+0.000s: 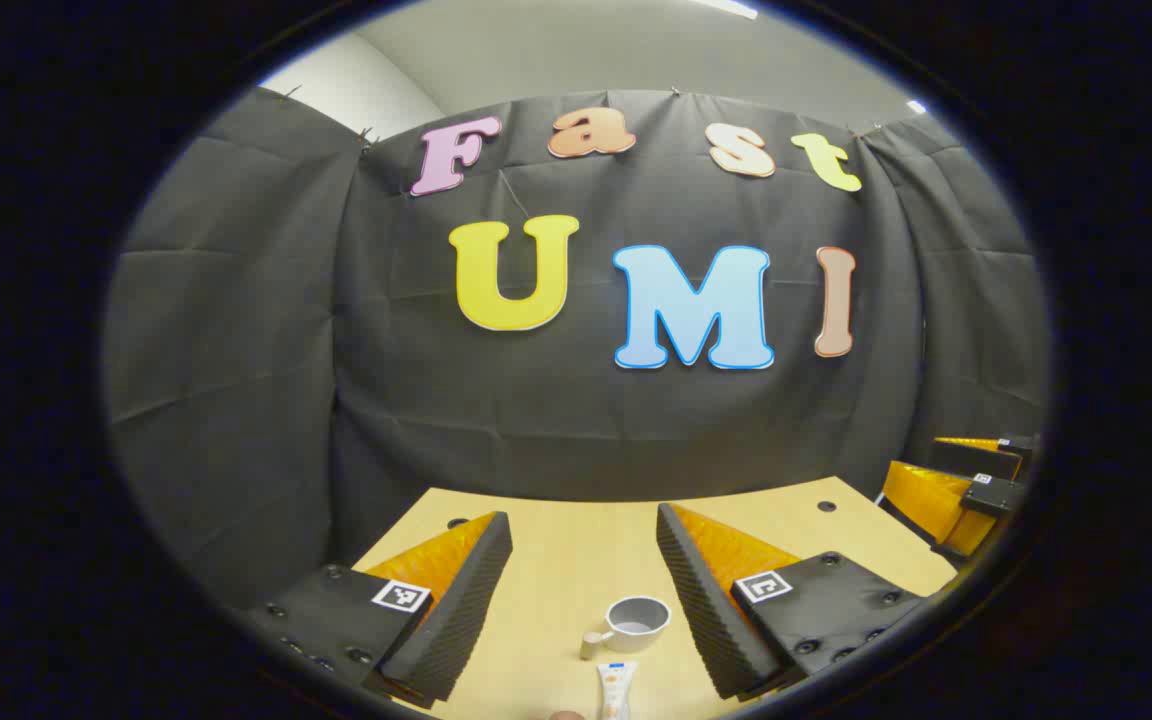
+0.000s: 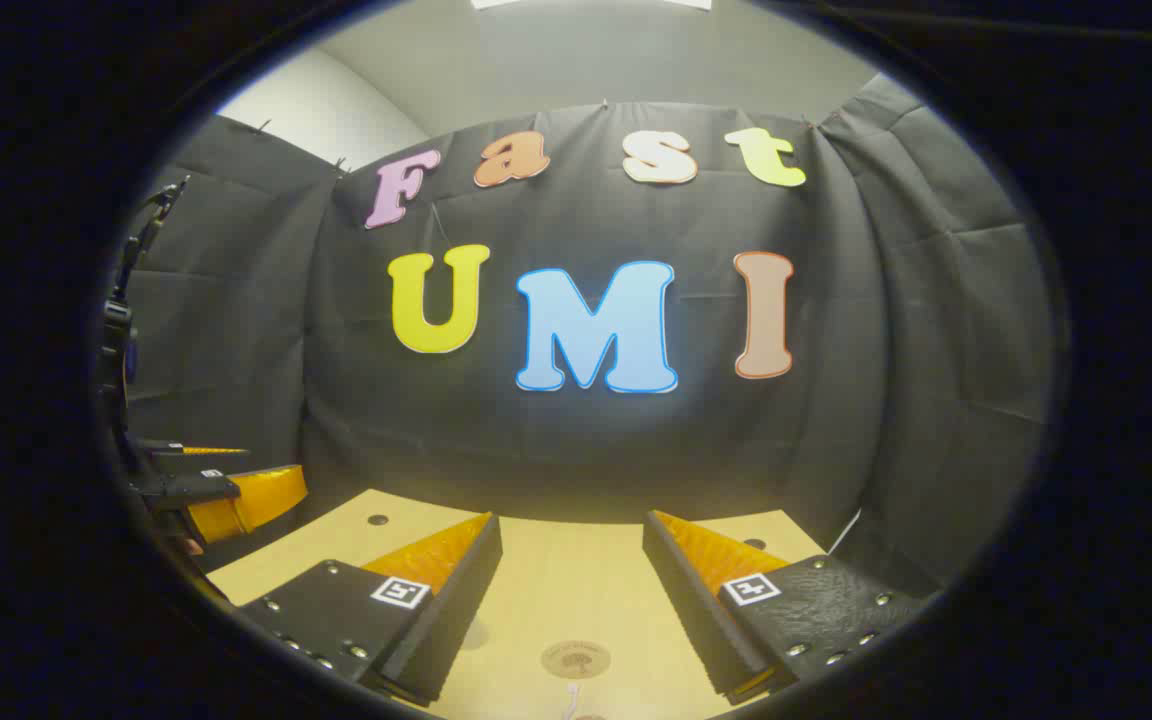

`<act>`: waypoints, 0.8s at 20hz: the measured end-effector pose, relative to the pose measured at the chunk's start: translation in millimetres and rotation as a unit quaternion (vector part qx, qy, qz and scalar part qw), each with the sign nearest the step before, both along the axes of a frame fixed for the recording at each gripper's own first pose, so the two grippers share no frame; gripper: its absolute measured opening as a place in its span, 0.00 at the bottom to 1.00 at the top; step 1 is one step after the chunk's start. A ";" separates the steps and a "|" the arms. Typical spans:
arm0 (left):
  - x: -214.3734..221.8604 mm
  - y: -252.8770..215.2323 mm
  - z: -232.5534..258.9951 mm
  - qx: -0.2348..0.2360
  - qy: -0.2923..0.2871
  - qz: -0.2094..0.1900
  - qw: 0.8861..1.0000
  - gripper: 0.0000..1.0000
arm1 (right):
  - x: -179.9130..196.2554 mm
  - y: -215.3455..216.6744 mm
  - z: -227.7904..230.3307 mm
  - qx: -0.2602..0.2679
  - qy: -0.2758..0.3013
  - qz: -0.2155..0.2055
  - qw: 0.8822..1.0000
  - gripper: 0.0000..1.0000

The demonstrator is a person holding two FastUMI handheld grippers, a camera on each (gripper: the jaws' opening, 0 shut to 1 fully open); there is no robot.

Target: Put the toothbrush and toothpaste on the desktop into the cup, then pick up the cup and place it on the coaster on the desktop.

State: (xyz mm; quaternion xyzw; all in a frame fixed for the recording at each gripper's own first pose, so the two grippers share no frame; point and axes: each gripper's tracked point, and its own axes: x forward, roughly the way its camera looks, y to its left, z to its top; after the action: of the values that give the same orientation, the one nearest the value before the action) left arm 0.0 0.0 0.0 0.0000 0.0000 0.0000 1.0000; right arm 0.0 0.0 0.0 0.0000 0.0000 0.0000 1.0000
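Observation:
In the left gripper view a small grey cup [image 1: 638, 621] with a side handle stands upright on the wooden desktop [image 1: 576, 560], and a white toothpaste tube [image 1: 616, 690] lies just nearer than it. My left gripper [image 1: 584, 535] hangs open above them, fingers wide apart, holding nothing. At that view's right edge, my right gripper [image 1: 976, 485] is seen farther off. In the right gripper view a round tan coaster [image 2: 576, 659] lies on the desktop [image 2: 576, 580] below my open right gripper [image 2: 571, 540]. A thin white object [image 2: 572, 700], too small to identify, lies at the bottom edge. My left gripper [image 2: 221, 495] is at the left.
The black cloth wall rises right behind the desktop's far edge. Small dark holes [image 1: 826, 506] mark the desktop near its back corners. A dark stand with cables [image 2: 131, 300] rises at the left of the right gripper view.

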 end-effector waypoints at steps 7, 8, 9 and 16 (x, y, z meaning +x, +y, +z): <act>11.8 -9.4 -3.6 0.001 0.013 -0.008 1.000 0.99 | 9.7 -3.3 -5.8 0.005 0.016 0.001 1.000 0.91; 13.0 -10.8 -4.5 -0.001 0.014 -0.009 1.000 0.99 | 11.3 -3.5 -7.8 0.005 0.017 0.001 1.000 0.91; 13.7 -11.2 -5.7 -0.002 0.015 -0.010 1.000 0.99 | 12.9 -4.4 -8.1 0.007 0.018 0.001 1.000 0.91; 25.3 -8.0 -30.4 -0.005 0.051 -0.001 0.999 0.95 | 23.9 -6.5 -39.5 0.016 0.074 -0.004 0.997 0.91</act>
State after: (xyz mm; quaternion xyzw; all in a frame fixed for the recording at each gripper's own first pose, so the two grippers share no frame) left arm 25.3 -8.0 -30.4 -0.0050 0.0511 -0.0013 0.9987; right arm 23.9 -6.5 -39.5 0.0164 0.0743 -0.0040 0.9971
